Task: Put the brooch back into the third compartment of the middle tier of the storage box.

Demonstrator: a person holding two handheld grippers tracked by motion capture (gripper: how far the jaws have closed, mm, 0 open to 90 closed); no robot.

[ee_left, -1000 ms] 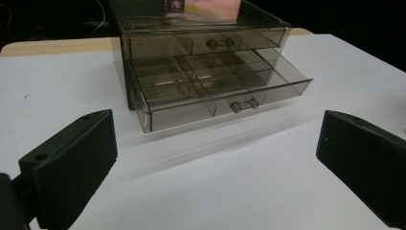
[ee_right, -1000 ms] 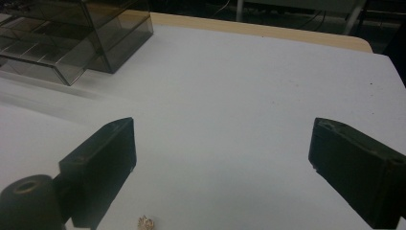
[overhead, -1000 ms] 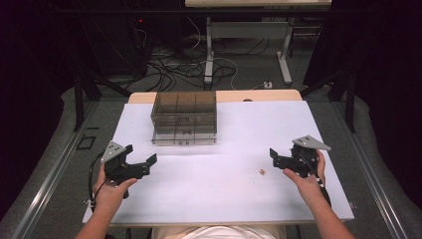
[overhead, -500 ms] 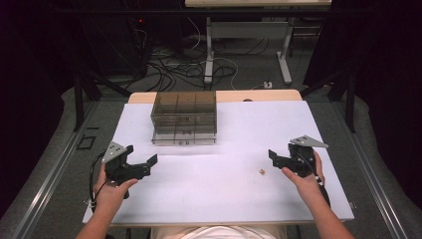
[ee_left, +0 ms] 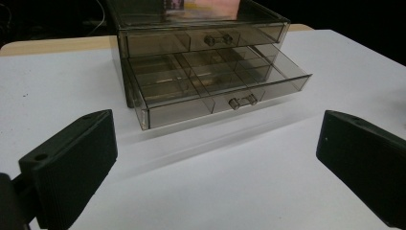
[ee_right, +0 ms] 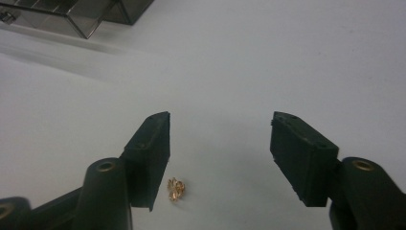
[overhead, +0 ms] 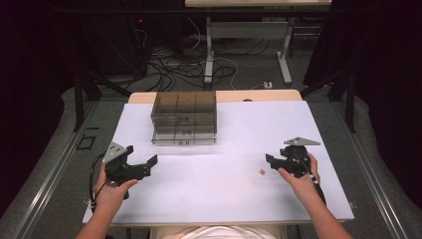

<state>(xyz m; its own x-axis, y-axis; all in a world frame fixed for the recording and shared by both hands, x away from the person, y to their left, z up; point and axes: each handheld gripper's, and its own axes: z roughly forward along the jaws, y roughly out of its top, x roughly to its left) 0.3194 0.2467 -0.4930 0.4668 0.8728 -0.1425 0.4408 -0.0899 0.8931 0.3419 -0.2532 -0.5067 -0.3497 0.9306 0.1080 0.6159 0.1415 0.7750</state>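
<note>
Right gripper point(ee_right: 218, 158) over a tiny gold trinket point(ee_right: 175, 189)

Its jaws, just closing, stand apart around the trinket at lower centre, touching nothing; its shape is too small to make out. Left gripper point(ee_left: 215, 158) spread wide, facing the smoky drawer box point(ee_left: 201, 72), bottom drawer out, top cut off.

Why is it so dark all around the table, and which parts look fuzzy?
High view: light falls on the white tabletop while the room behind stays black. Left gripper view: the smoky clear plastic drawer box is sharp, with a pinkish glare on its top. Right gripper view: the tiny gold trinket looks soft, and the drawer box corner is blurred.
</note>
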